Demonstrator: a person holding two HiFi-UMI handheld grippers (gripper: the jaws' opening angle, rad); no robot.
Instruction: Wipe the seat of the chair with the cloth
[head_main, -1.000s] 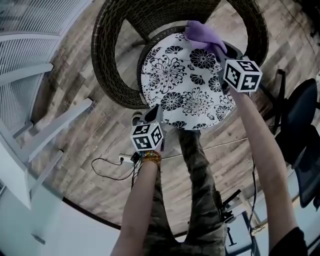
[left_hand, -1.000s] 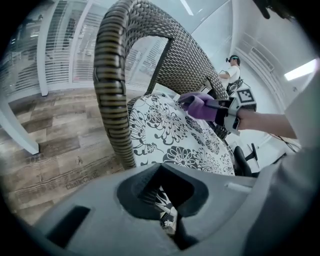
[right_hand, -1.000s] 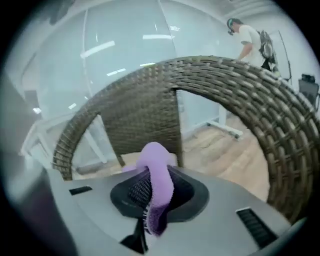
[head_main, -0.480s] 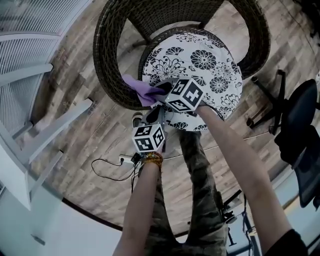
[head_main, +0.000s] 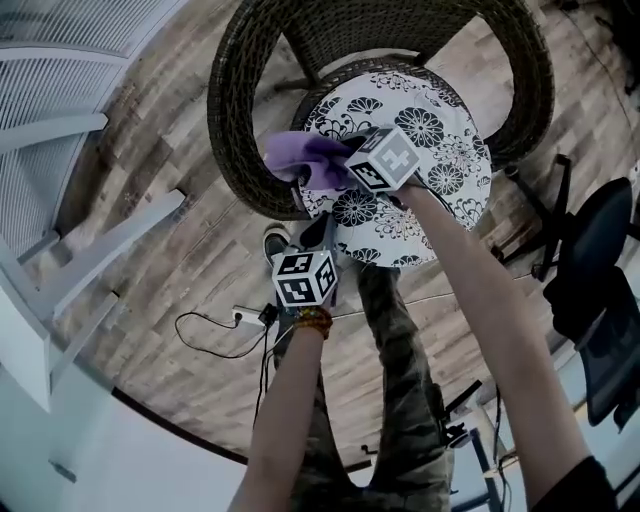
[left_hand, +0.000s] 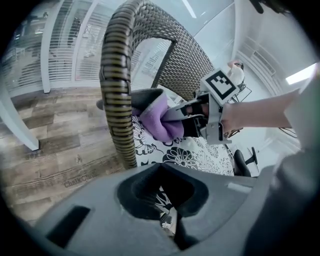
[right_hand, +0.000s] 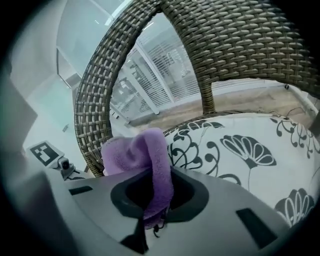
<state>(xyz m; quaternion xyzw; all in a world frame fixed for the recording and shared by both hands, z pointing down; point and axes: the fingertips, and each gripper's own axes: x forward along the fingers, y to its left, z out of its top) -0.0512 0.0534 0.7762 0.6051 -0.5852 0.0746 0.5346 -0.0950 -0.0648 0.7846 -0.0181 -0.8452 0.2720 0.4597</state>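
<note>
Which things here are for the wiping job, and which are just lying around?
For the job:
purple cloth
flowery chair seat
right gripper, pinching the cloth

Just lying about:
plug and cable on the floor
black office chair

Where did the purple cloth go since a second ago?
The right gripper swept the cloth from the far right of the seat across to its left edge, by the wicker arm. It kept hold throughout. The left gripper stayed by the seat's front, empty.
</note>
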